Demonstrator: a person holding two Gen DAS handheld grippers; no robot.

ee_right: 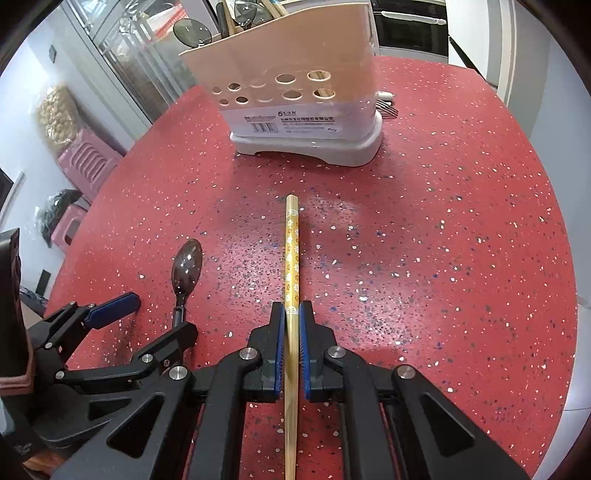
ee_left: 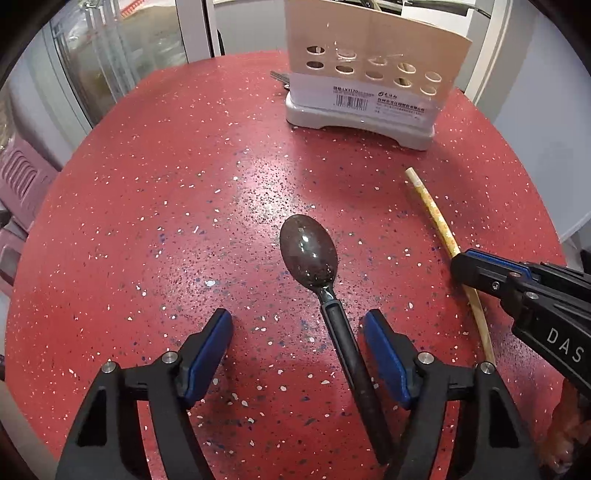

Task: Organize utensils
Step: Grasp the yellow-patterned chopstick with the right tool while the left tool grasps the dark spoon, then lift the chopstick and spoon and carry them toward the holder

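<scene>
A dark spoon [ee_left: 309,254] lies on the red speckled table [ee_left: 147,221], bowl pointing away. My left gripper [ee_left: 297,321] is open, its fingers on either side of the spoon's handle, not touching it. My right gripper [ee_right: 291,314] is shut on a yellow patterned chopstick [ee_right: 291,243] that lies along the table. The chopstick [ee_left: 432,210] and right gripper [ee_left: 461,266] also show in the left wrist view, at the right. The spoon [ee_right: 186,266] and left gripper [ee_right: 159,310] show in the right wrist view, at the left. A beige utensil holder [ee_left: 369,74] [ee_right: 295,85] stands at the far side.
The holder has spoons [ee_right: 192,31] and chopsticks inside. A fork [ee_right: 386,105] lies behind the holder. Pink stools [ee_right: 86,162] stand beyond the table's left edge. A glass cabinet [ee_left: 118,51] is at the back left.
</scene>
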